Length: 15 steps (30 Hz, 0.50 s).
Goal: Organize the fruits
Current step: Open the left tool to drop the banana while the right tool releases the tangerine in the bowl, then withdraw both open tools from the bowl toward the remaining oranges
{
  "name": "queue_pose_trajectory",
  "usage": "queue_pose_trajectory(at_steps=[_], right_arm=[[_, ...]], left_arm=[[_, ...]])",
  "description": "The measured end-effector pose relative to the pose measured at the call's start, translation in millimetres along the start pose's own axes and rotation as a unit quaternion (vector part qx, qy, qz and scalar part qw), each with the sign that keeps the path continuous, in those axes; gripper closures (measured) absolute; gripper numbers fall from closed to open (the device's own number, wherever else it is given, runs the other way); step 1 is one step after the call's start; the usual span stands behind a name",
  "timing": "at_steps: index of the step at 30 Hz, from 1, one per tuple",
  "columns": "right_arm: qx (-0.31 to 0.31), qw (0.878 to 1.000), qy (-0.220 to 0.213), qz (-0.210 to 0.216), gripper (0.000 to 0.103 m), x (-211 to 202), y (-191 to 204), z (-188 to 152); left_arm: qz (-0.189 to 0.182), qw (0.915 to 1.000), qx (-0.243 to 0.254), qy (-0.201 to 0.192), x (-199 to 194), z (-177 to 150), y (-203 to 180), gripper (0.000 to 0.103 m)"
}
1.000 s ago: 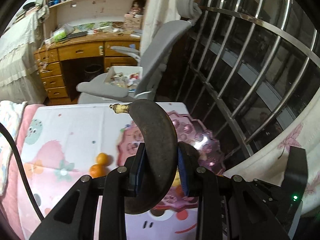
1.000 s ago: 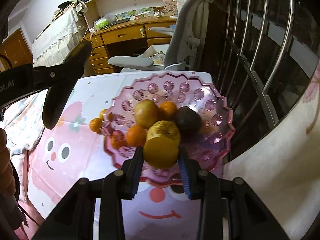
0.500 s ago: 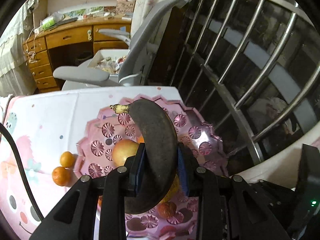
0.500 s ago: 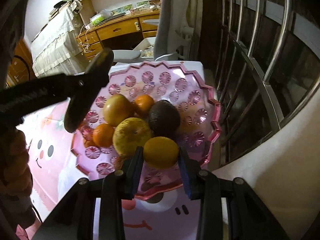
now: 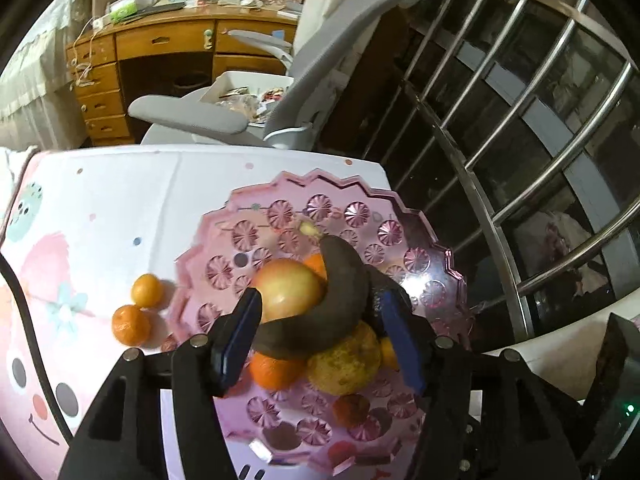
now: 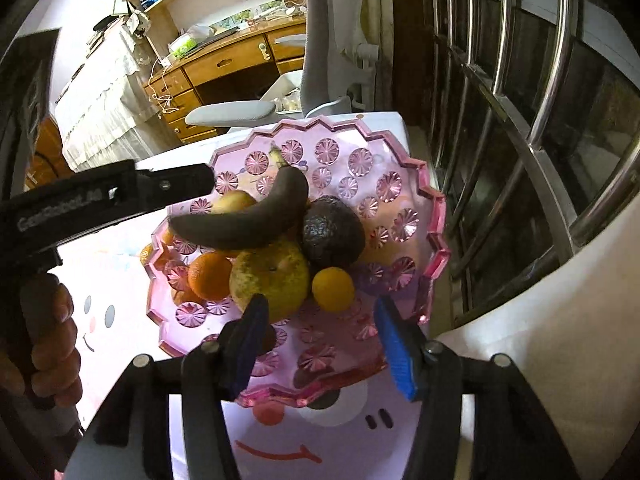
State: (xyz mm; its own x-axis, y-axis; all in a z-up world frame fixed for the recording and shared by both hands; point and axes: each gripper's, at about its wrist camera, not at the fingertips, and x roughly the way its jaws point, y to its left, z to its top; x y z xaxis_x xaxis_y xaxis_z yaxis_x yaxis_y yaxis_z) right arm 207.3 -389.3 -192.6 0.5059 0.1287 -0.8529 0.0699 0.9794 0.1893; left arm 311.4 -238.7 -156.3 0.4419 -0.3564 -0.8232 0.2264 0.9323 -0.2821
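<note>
On the left of the table (image 5: pixel 120 200), which carries a cartoon-printed cloth, two small oranges (image 5: pixel 138 312) lie together just outside the pink plate (image 5: pixel 420 236), the nearer one close to its rim. In the right wrist view a hand (image 6: pixel 52 344) at the left edge holds the left gripper (image 5: pixel 320 324), which reaches in over the plate from that side. Its jaws have just been opening and now stand apart; the dark, overripe banana (image 5: pixel 332 308) lies between them on top of the heaped fruit, and the pads no longer press on it. The banana curves over a yellowish apple (image 5: pixel 288 288) at its far left, with its stem tip pointing to the far side of the plate. Beneath it sit an orange (image 6: pixel 210 276) and a large yellow-green fruit (image 6: pixel 272 276), and to the right of the banana a dark avocado (image 6: pixel 332 232) leans against the heap. The right gripper (image 6: pixel 320 332) hangs over the near edge of the plate; its jaws have likewise just been opening and hold nothing. A small yellow-orange fruit (image 6: pixel 333 283) rests on the plate just beyond them, touching neither pad. Farther right, beyond the table, runs a metal window grille (image 6: pixel 520 100).
</note>
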Motion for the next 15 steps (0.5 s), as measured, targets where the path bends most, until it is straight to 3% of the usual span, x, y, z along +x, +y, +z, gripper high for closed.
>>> queue_pose_trajectory(at_steps=[9,15], right_arm=[[0.008,1.0,0.003,-0.001,0.047,-6,27,-5],[0.031,1.0,-0.005,-0.005,0.047,-15,52,-14]], left_arm=[[0.019,0.9986,-0.048,0.014,-35,-21,52,0.041],[-0.008,0.9979,-0.062,0.019,-68,-45,89,0.035]])
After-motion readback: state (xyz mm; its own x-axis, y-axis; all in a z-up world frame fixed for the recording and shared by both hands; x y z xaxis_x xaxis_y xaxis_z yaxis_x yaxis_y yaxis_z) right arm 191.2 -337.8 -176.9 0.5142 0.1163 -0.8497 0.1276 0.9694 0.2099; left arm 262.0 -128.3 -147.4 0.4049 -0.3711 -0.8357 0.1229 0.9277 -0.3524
